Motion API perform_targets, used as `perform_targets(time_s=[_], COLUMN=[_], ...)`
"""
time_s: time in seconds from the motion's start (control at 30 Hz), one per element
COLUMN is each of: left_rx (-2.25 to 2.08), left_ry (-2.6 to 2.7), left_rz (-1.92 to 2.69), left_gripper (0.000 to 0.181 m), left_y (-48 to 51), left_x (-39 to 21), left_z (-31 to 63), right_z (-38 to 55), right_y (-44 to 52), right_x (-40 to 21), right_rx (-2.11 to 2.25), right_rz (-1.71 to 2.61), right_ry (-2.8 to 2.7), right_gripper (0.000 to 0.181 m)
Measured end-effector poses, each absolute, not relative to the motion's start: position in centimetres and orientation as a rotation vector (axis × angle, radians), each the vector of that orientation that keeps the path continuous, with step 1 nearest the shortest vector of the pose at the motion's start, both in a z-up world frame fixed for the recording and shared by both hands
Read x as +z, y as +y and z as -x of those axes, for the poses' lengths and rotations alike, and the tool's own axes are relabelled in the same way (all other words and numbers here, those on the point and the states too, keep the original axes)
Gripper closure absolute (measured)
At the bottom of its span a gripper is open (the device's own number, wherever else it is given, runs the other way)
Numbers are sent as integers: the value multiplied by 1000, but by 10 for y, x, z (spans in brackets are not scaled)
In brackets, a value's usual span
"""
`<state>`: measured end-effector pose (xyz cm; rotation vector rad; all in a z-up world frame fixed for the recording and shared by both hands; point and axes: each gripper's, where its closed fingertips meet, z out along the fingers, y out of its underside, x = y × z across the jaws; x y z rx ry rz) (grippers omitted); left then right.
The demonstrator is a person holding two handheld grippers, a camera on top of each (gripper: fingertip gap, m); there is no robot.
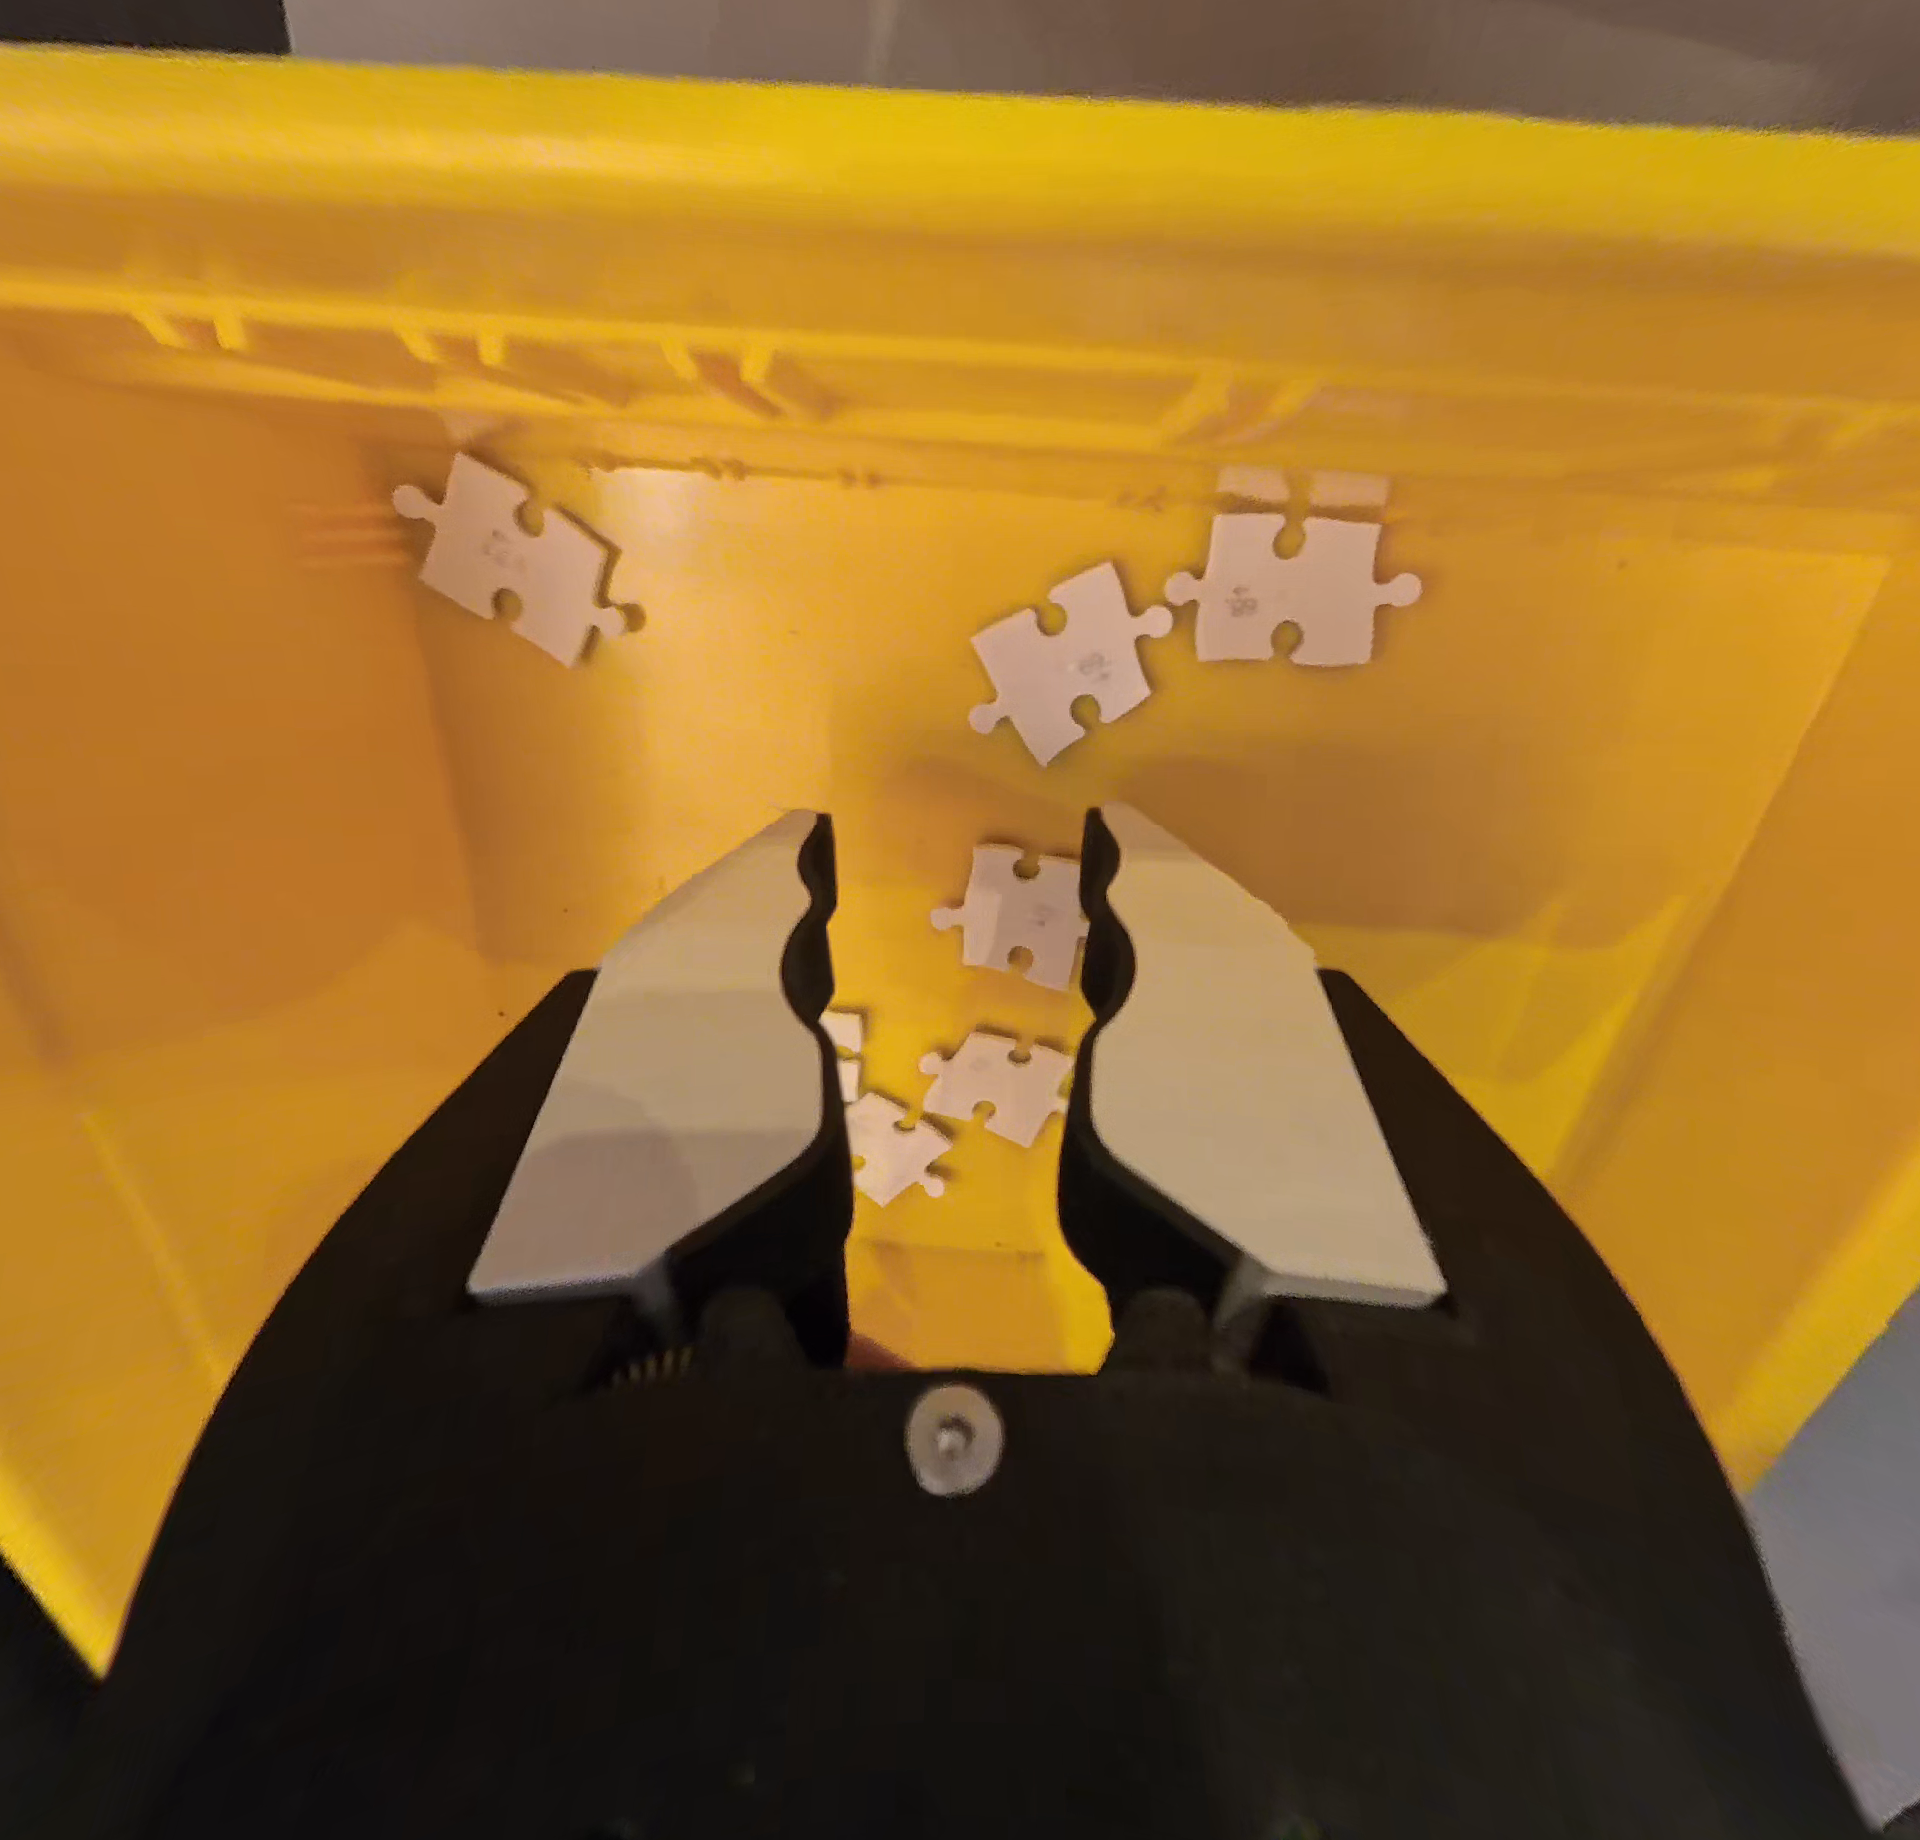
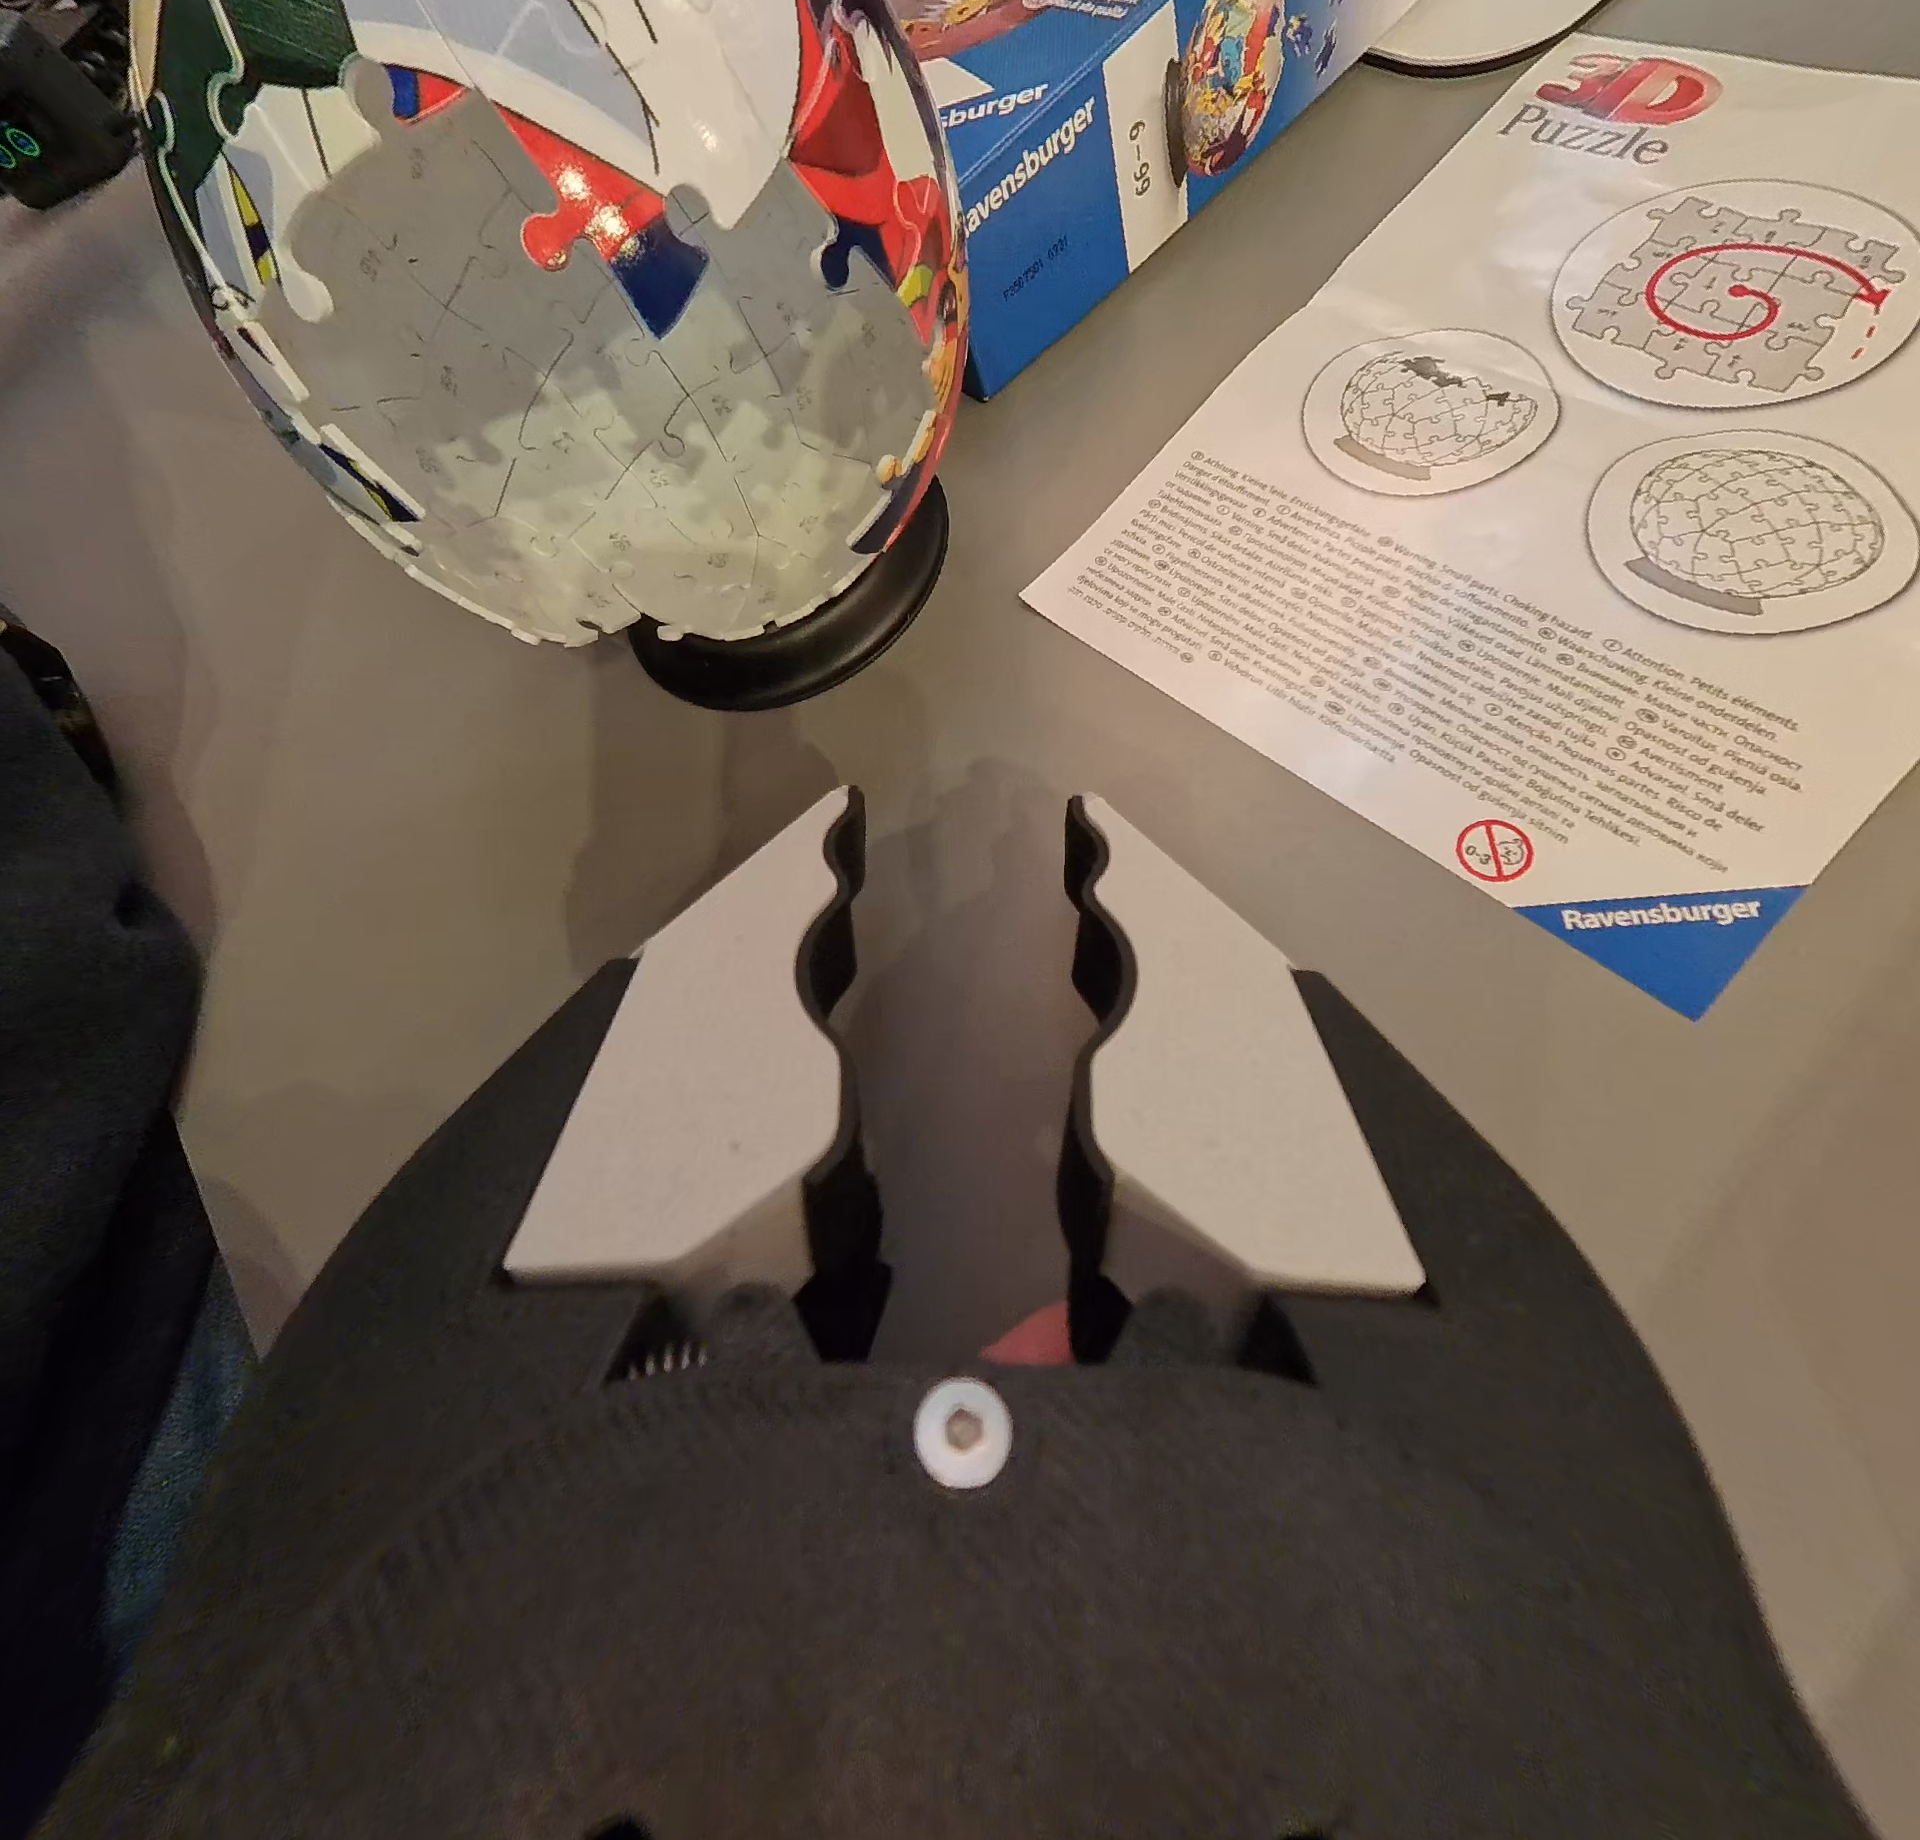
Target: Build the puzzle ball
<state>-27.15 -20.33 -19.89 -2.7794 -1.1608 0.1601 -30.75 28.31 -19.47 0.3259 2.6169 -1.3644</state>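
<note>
Inside the yellow plastic bin (image 1: pixel 935 232), seen from the left wrist view, the left hand-held gripper (image 1: pixel 956 834) hangs with its two grey fingers spread apart and nothing between them, pointing down at loose white puzzle pieces lying blank side up on the bin floor. The nearest white piece (image 1: pixel 1023 915) sits just beside the inner edge of the right-hand finger, partly hidden behind it, so the coming grab likely turns on a small shift toward that side to bring the piece into the gap. It lies flat, and its long axis is hard to judge with one edge covered. Two more pieces (image 1: pixel 992 1084) lie lower in the gap near the palm, and three others, including a tilted one (image 1: pixel 1070 663), lie farther ahead toward the bin's far wall. In the right wrist view, the right hand-held gripper (image 2: pixel 966 814) is also spread and empty, hovering over the grey desk (image 2: pixel 416 855). The partly built puzzle ball (image 2: pixel 551 263), a colourful printed shell with a wide hole showing its grey inside, rests on a black ring stand (image 2: pixel 810 637) ahead and to the left of these fingers, near but apart. A blue puzzle box (image 2: pixel 1060 232) stands behind the ball, and a white instruction sheet (image 2: pixel 1507 585) lies off to the right. The left hand-held gripper is the nearer one to the loose pieces, the right to the ball.
</note>
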Motion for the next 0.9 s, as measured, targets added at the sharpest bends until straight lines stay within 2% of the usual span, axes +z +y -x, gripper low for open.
perform_targets(time_s=[0.27,0.43,0.7,0.9], left_rx=[164,-150,32,-322], left_ry=[-1238,-1196,-1315,-1172], left_rz=[2837,3047,3090,3118], left_gripper=[142,146,140,137], left_y=[-236,-248,-283,-241], left_x=[-181,-174,-162,-187], left_z=[254,203,219,183], right_z=[307,307,307,307], right_y=[283,283,283,283], right_x=[-194,-194,-193,-193], right_rx=[-1366,-1369,-1374,-1379], right_rz=[-327,-325,-325,-321], right_ry=[2612,2612,2611,2608], right_gripper=[145,145,145,145])
